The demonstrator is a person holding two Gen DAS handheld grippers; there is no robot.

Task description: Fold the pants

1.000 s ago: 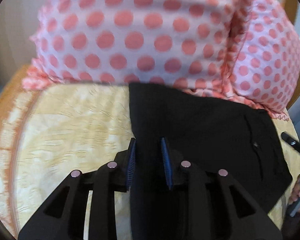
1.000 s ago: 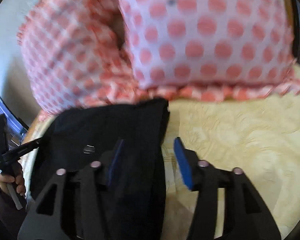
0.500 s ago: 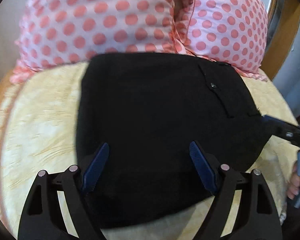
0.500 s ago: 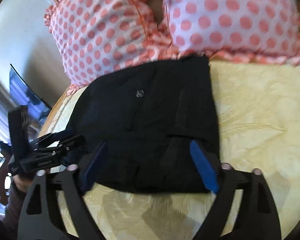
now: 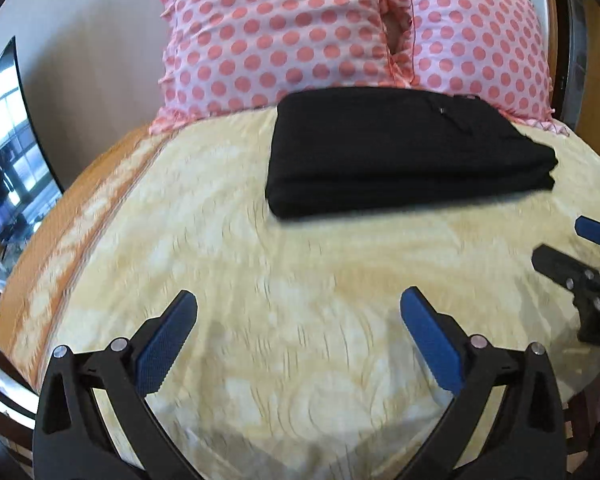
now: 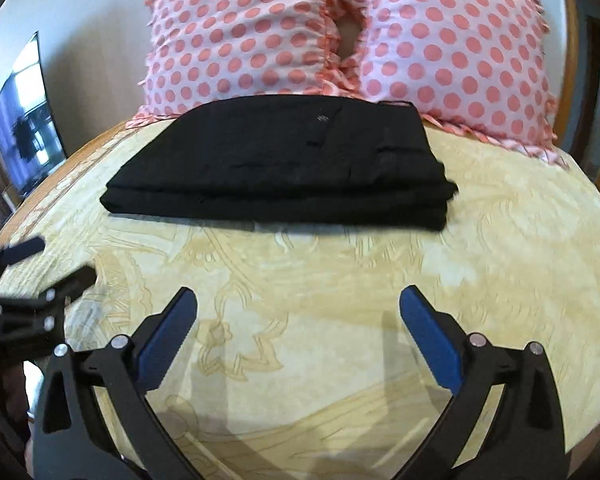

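Observation:
The black pants [image 5: 404,156] lie folded into a flat rectangular stack on the yellow bedspread [image 5: 284,280], just in front of the pillows; they also show in the right wrist view [image 6: 288,164]. My left gripper [image 5: 298,304] is open and empty, well back from the pants. My right gripper [image 6: 298,302] is open and empty, also back from them. The right gripper shows at the right edge of the left wrist view [image 5: 572,252], and the left gripper at the left edge of the right wrist view [image 6: 40,264].
Two pink polka-dot pillows [image 5: 284,36] [image 5: 484,44] stand against the headboard behind the pants. A dark screen [image 5: 8,152] stands to the left of the bed. The orange bed edge [image 5: 80,200] runs along the left.
Both grippers opened, let go of the pants and pulled back and up from them. The pants now lie folded on the bed.

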